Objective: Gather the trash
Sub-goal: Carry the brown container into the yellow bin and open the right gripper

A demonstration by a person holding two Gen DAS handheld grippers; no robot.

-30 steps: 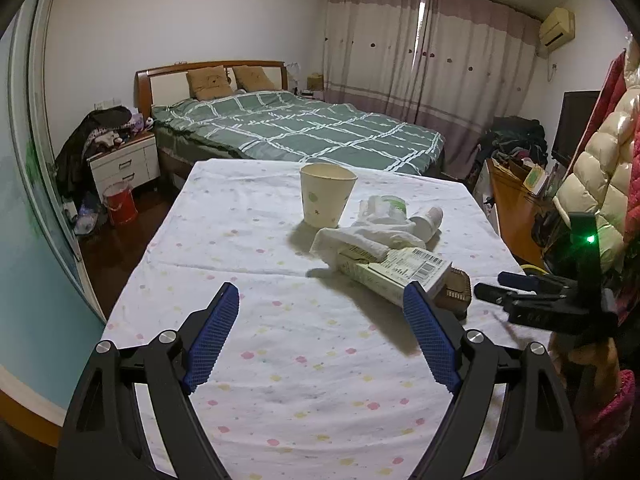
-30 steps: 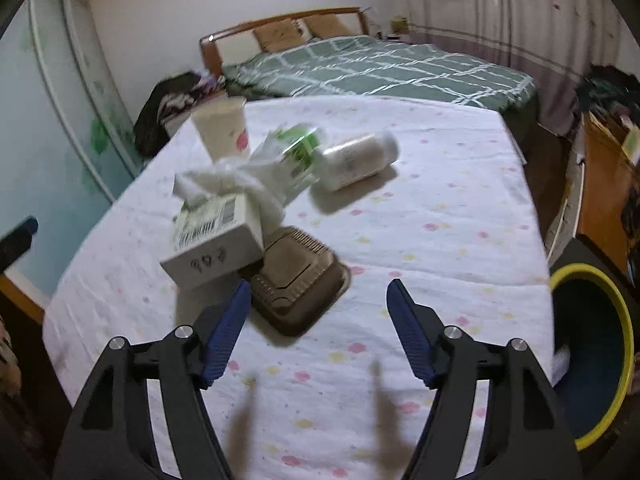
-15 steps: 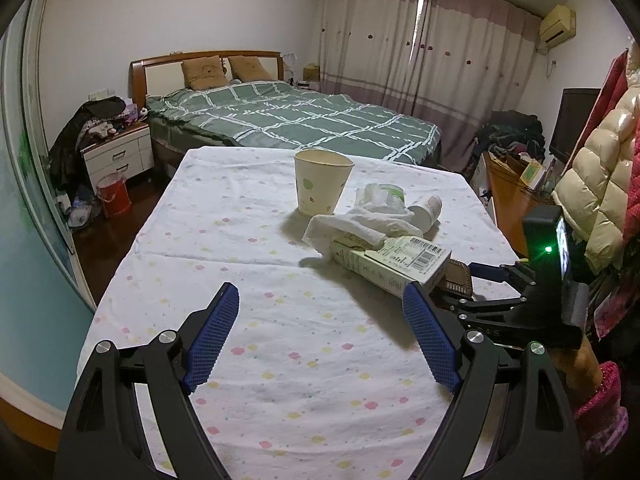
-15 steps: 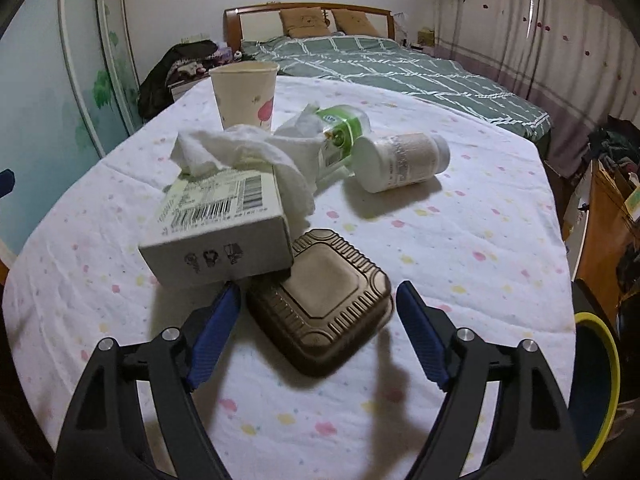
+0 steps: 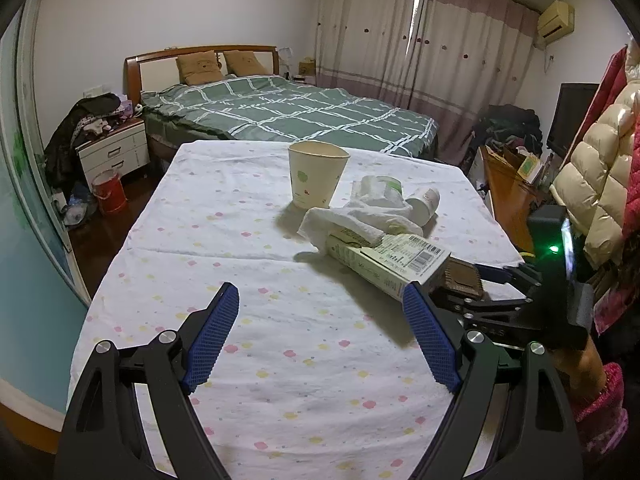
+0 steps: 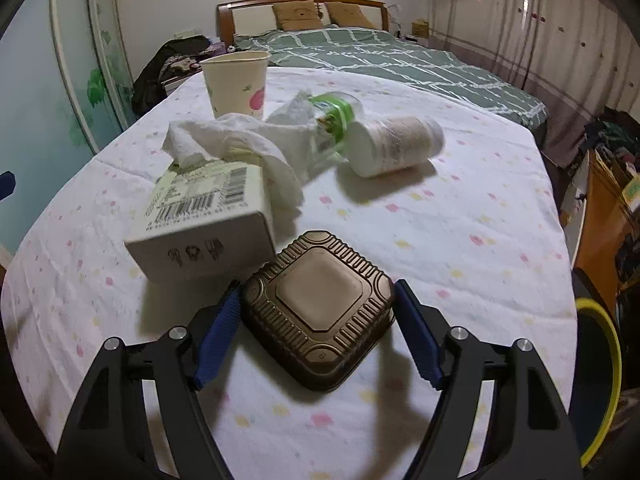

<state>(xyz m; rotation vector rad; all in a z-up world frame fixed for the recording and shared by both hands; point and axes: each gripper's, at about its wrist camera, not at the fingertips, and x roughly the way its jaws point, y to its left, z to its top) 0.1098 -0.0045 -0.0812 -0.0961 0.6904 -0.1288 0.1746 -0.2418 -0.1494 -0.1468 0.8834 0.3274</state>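
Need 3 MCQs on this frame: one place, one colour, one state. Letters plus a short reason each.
1. Where does the brown plastic container lie?
A. inside the paper cup
B. between the right gripper's fingers, on the table
C. on the bed

2. What colour are the pads on the left gripper?
A. blue
B. red
C. yellow

3. How does the white bottle stand?
A. upright
B. lying on its side
C. held in the air

Answers:
1 B: the closing jaws flank the container on the spotted tablecloth.
2 A: both pads show blue in the left wrist view.
3 B: it lies lengthwise on the cloth, past the crumpled tissue.
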